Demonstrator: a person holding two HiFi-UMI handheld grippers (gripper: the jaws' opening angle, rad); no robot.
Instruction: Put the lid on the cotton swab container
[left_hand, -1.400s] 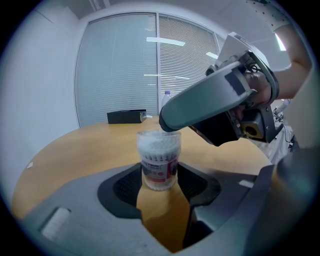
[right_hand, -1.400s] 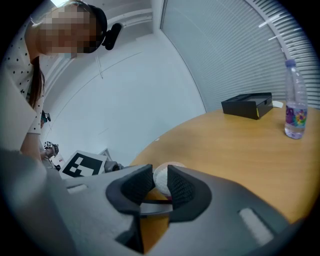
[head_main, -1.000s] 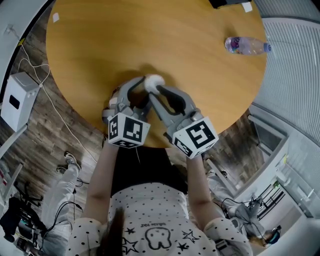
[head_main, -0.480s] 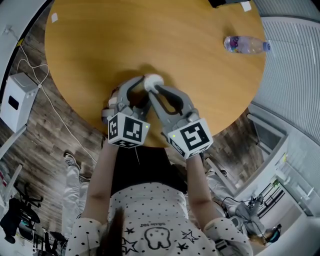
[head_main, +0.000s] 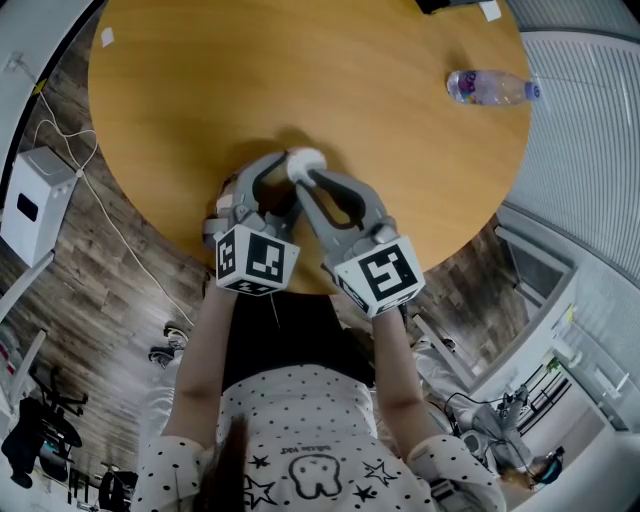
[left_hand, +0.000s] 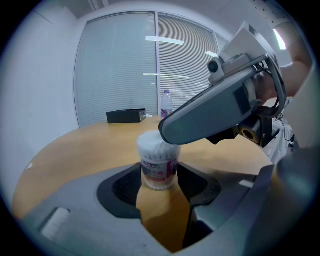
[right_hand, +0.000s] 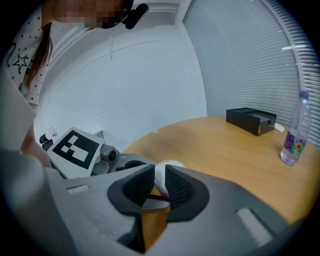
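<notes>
The cotton swab container is held upright on the round wooden table, clamped by the left gripper so that it is steadied while the lid, seemingly pinched in the nearly closed right gripper, is seated on top.

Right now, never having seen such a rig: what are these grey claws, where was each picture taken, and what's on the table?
A person holds two hand-held grippers. One picture is from a head camera looking down; the other two are from cameras riding on the grippers. On the table are a cotton swab container, a water bottle and a black box. The left gripper clamps the container's sides. The right gripper, jaws nearly together, sits at its white top; whether they pinch a lid I can't tell.
</notes>
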